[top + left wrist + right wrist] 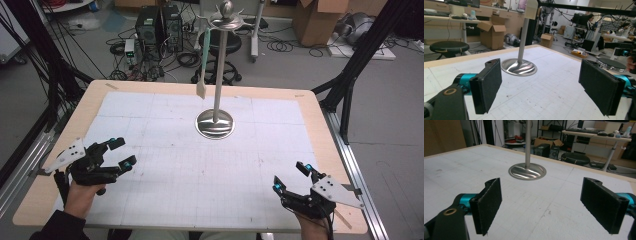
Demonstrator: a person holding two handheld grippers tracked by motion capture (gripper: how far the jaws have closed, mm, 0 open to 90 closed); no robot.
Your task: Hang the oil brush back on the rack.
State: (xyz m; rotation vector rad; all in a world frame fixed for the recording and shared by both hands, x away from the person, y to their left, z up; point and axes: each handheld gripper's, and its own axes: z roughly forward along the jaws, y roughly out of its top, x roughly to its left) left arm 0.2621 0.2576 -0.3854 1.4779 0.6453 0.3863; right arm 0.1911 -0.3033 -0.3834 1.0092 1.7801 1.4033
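A polished metal stand (215,123) with a round base and a tall pole rises from the middle of the far half of the table; its base also shows ahead of each gripper (519,67) (527,171). A green-handled utensil with a cream blade (201,89) hangs from a hook at the stand's crown. My left gripper (121,152) rests at the near left, held by a hand, open and empty (541,87). At the near right my right gripper (291,175) is likewise open with nothing between its pads (549,207).
The table (40,170) carries a white gridded mat (190,170) with a wooden border. Beyond the far edge stand a black stool (225,47), computer towers (160,27), cables and cardboard boxes (317,20). Black frame struts (350,75) flank the table.
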